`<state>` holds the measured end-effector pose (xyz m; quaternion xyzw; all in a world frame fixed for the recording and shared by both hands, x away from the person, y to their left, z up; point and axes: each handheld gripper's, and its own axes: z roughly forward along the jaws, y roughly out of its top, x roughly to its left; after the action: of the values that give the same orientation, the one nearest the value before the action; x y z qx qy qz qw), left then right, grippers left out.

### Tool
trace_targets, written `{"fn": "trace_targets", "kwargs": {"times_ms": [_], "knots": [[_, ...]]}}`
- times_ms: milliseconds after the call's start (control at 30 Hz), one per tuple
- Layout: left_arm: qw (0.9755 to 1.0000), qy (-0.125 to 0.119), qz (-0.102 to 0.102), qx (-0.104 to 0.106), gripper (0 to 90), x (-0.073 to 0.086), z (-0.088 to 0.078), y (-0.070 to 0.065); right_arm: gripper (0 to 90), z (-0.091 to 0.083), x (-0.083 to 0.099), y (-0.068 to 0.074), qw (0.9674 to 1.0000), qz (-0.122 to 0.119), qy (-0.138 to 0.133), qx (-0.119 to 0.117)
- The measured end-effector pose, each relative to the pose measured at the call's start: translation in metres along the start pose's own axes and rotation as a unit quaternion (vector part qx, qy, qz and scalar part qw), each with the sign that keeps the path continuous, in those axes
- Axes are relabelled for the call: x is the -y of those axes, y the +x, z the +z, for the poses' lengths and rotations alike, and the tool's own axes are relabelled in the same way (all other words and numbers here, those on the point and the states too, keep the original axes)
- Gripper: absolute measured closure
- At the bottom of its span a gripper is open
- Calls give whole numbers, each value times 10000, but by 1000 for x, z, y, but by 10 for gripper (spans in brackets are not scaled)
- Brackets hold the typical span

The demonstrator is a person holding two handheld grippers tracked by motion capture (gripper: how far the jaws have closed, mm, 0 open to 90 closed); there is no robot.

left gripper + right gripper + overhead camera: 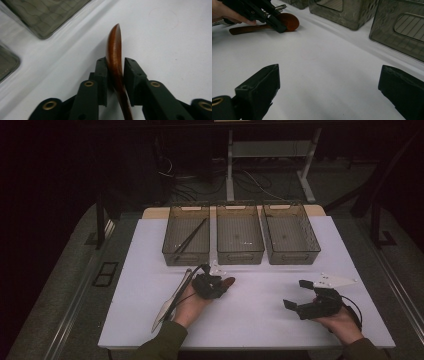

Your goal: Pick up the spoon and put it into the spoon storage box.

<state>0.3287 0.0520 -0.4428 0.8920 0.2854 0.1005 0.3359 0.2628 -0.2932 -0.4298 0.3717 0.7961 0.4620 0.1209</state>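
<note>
A brown wooden spoon (113, 45) lies on the white table (250, 310), just in front of the middle bin. My left gripper (115, 68) is shut on the spoon where bowl meets handle, a black pad pressing on each side. In the high view that left gripper (220, 284) sits left of centre with the spoon's bowl (229, 281) poking out past it. The right gripper view shows the spoon (289, 21) resting on the table with the left gripper (274, 21) over it. My right gripper (295, 294) rests at the right with jaws wide open, nothing between them (329, 75).
Three smoky see-through bins stand in a row at the back: left (186, 255), middle (240, 256), right (292, 256). The left bin holds dark sticks (190, 237). A long silvery utensil (172, 302) lies beside the left hand. The table's front edge runs near both forearms.
</note>
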Motion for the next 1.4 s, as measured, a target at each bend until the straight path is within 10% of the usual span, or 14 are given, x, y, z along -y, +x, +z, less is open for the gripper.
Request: {"fn": "trace_targets", "kwargs": {"times_ms": [567,1400], "knots": [[9998,45,104,192,808,-6,-5,2,40,-1,0,0,10000,-5,-16,-4],[9928,-920,-31,771,807,-65,-20,19,41,-1,0,0,9999,92,-24,-38]]}}
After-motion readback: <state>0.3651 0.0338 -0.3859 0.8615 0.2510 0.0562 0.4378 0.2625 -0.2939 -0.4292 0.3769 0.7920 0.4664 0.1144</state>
